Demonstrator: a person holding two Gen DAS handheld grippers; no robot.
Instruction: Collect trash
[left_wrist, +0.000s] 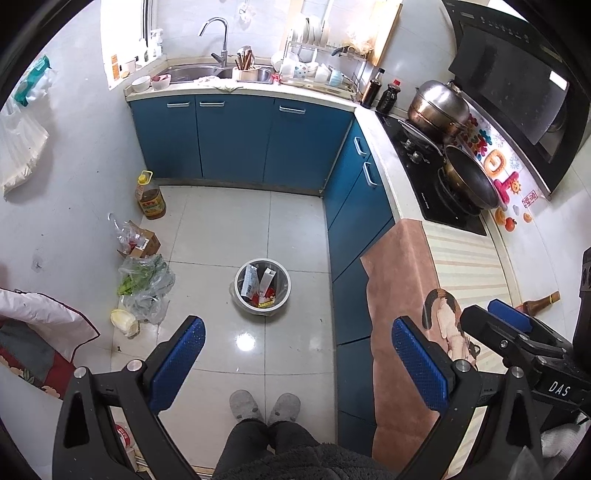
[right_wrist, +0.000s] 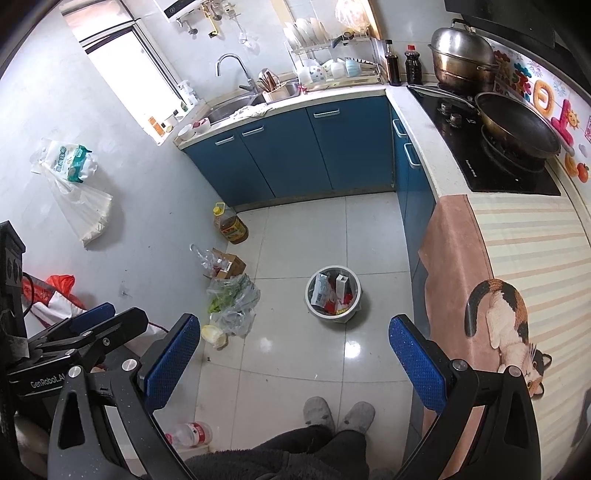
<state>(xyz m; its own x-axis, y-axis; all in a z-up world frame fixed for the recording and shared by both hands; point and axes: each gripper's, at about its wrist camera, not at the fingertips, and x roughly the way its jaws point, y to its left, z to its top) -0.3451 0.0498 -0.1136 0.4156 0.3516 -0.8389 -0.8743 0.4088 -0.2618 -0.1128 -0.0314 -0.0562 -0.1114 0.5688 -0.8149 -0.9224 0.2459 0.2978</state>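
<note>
Trash is not yet in either pair of fingers, the left gripper (left_wrist: 297, 363) and right gripper (right_wrist: 295, 360) both spread open and empty above the floor, so picking comes next: reach toward the plastic bottle (right_wrist: 190, 434) at lower left, then the bin (right_wrist: 333, 293) mid-frame.

Blue cabinet doors (left_wrist: 236, 140) run beneath the pale surface (right_wrist: 424, 122), which turns a corner. A curved chrome tap (left_wrist: 218, 37) stands over the steel sink (left_wrist: 192, 72), with white dishes stacked in a wire rack (right_wrist: 325, 48) beside it. Two dark sauce bottles (right_wrist: 402, 64) stand in the corner. On the black hob (right_wrist: 491, 162) sit a dark wok (right_wrist: 517, 127) and a lidded steel pot (left_wrist: 439, 107). A striped cloth with a calico cat picture (right_wrist: 517, 295) covers the near surface. A yellow-capped oil jug (left_wrist: 149, 197) stands on the tiled floor (left_wrist: 295, 229).
</note>
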